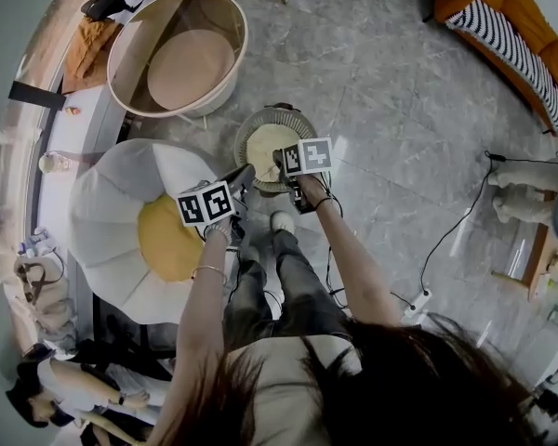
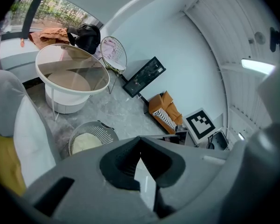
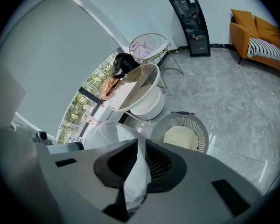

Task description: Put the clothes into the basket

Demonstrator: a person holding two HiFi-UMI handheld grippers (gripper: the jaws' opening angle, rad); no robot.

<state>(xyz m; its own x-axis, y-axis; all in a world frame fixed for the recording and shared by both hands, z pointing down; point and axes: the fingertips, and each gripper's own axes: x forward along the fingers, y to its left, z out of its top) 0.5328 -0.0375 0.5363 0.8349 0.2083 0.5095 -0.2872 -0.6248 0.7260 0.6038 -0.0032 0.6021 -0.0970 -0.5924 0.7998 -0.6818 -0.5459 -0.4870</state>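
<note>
A grey slatted basket (image 1: 246,128) stands on the floor in front of me with a cream cloth (image 1: 265,144) lying in it. My right gripper (image 3: 139,146) is shut on a fold of white cloth (image 3: 137,176) that hangs down between its pads. In the head view this right gripper (image 1: 281,161) hovers over the basket's near rim. My left gripper (image 1: 245,175) is just to its left, and its jaw tips meet in the left gripper view (image 2: 140,141). A pale sliver shows behind them, and I cannot tell what it is. The basket (image 2: 100,130) lies ahead and left of that gripper.
A white petal-shaped chair (image 1: 121,203) with a yellow cushion (image 1: 167,240) stands at the left, close to the basket. A round white table (image 1: 177,54) is beyond it. A power cable (image 1: 446,240) runs over the floor at the right. An orange sofa (image 1: 511,17) is far right.
</note>
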